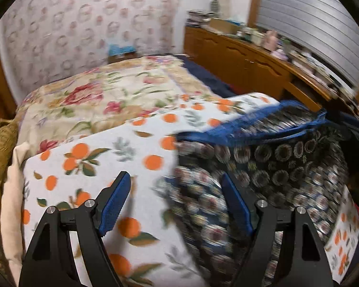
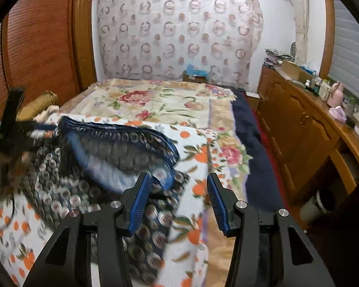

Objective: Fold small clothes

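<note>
A dark garment with a ring pattern and a blue waistband [image 1: 275,167] lies rumpled on a white blanket printed with oranges [image 1: 95,167]. My left gripper [image 1: 175,177] is open just above them, its right finger over the garment's left edge and its left finger over bare blanket. In the right wrist view the same garment [image 2: 95,157] spreads to the left on the blanket [image 2: 196,148]. My right gripper [image 2: 178,177] is open at the garment's right edge, left finger over the blue hem, pads pressing on nothing. The left tool's black body [image 2: 10,114] shows blurred at far left.
A floral quilt [image 1: 103,95] covers the bed beyond the blanket, with a dark blue sheet [image 2: 246,124] along its right side. A wooden dresser [image 2: 299,124] crowded with small items runs along the right. A wooden wardrobe [image 2: 40,43] stands left, and a gold cushion [image 1: 0,148].
</note>
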`<state>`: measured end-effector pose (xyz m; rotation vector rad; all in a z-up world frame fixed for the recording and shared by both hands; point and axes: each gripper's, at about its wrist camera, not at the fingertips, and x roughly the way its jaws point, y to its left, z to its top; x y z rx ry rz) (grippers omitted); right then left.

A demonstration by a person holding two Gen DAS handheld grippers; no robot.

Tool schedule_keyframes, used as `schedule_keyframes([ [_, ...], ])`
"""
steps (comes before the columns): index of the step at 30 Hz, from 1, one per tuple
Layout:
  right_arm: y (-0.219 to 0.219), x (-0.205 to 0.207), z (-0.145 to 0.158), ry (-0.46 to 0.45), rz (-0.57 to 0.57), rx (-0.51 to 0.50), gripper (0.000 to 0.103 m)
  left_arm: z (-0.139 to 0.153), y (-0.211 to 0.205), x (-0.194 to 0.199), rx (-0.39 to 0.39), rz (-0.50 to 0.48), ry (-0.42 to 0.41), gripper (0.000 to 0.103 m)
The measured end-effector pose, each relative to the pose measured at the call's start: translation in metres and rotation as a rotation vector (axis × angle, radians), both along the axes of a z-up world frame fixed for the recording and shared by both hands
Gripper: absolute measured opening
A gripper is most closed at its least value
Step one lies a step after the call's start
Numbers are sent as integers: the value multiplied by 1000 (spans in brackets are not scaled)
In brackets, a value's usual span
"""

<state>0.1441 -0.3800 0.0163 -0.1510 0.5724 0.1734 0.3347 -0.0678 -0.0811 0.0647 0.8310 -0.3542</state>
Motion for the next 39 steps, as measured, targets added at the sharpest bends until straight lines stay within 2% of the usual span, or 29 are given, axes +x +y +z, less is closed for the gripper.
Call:
schedule_keyframes([
  [4, 4, -8, -8, 47, 31, 13, 51, -8, 9, 6, -20, 16, 29, 79],
  [9, 21, 17, -14, 104, 101, 48, 51, -10, 6, 1, -11, 0, 28, 79],
  [13, 19, 51, -22, 170, 53, 68, 51, -12, 6, 1, -24, -21, 50, 79],
  [17, 21, 59, -25, 216, 27, 61, 51, -14, 7, 0, -40, -33, 55, 79],
  [20, 19, 64, -24, 237, 9, 65, 51, -16, 4, -1, -41, -47, 53, 69],
  [22, 19, 68, -20, 240, -9, 71, 58, -16, 3, -4, -45, -58, 50, 62],
  [25, 17, 70, -23, 246, -31, 102, 62, -15, -1, -6, -58, -87, 57, 43],
  [29, 19, 69, -24, 236, -27, 110, 62, -12, -7, -10, -75, -130, 62, 5],
  [31, 19, 68, -26, 236, -19, 117, 62, -6, -7, -16, -69, -135, 33, 5],
  [34, 20, 65, -27, 238, 5, 120, 62, 7, 1, -22, -106, -130, 7, 5],
  [35, 22, 64, -28, 239, 17, 112, 59, 10, 2, -24, -111, -131, 1, 5],
  [36, 24, 63, -28, 238, 31, 107, 45, 13, 3, -26, -117, -132, -1, 5],
  [37, 25, 63, -28, 243, 57, 124, 25, 14, 3, -28, -120, -132, -3, 5],
  [39, 29, 62, -27, 254, 99, 141, 13, 17, 3, -32, -124, -132, -12, 5],
])
